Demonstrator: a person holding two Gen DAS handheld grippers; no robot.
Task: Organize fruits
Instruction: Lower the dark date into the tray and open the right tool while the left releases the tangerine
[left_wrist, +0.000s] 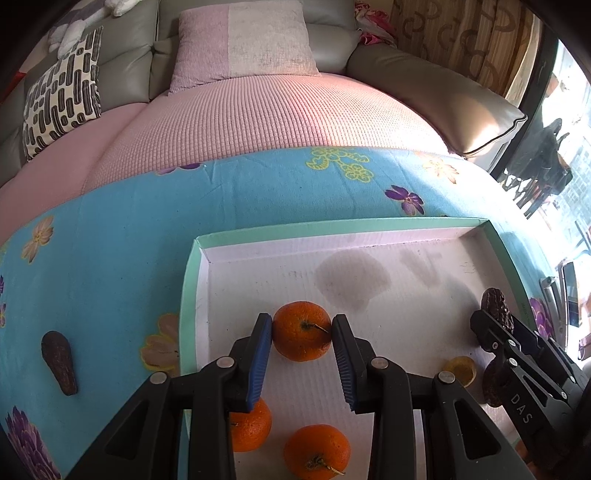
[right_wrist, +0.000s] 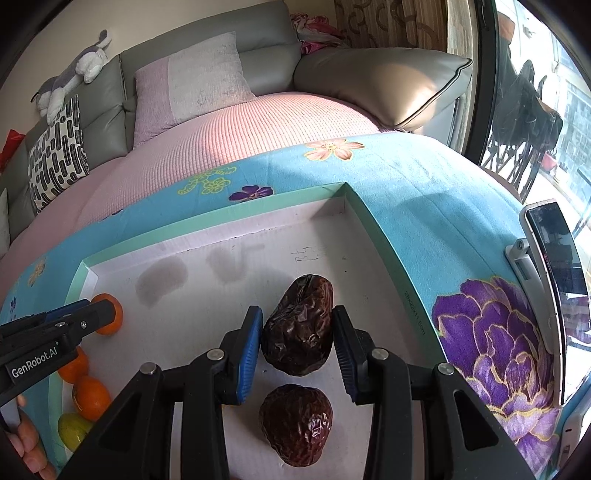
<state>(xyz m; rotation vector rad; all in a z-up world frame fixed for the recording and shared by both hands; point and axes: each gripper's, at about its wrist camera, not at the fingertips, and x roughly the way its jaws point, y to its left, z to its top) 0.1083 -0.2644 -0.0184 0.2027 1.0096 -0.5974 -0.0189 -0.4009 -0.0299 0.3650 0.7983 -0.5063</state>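
Pinching an orange (left_wrist: 301, 330), left tool (left_wrist: 303, 332); right tool (right_wrist: 297, 332) clamping a date (right_wrist: 299, 326); tray (left_wrist: 190, 295) middle bare.

Left gripper (left_wrist: 302, 334): level, jaws closed against both sides of an orange (left_wrist: 301, 330). Right gripper (right_wrist: 297, 332): level, jaws closed against a date (right_wrist: 299, 328).
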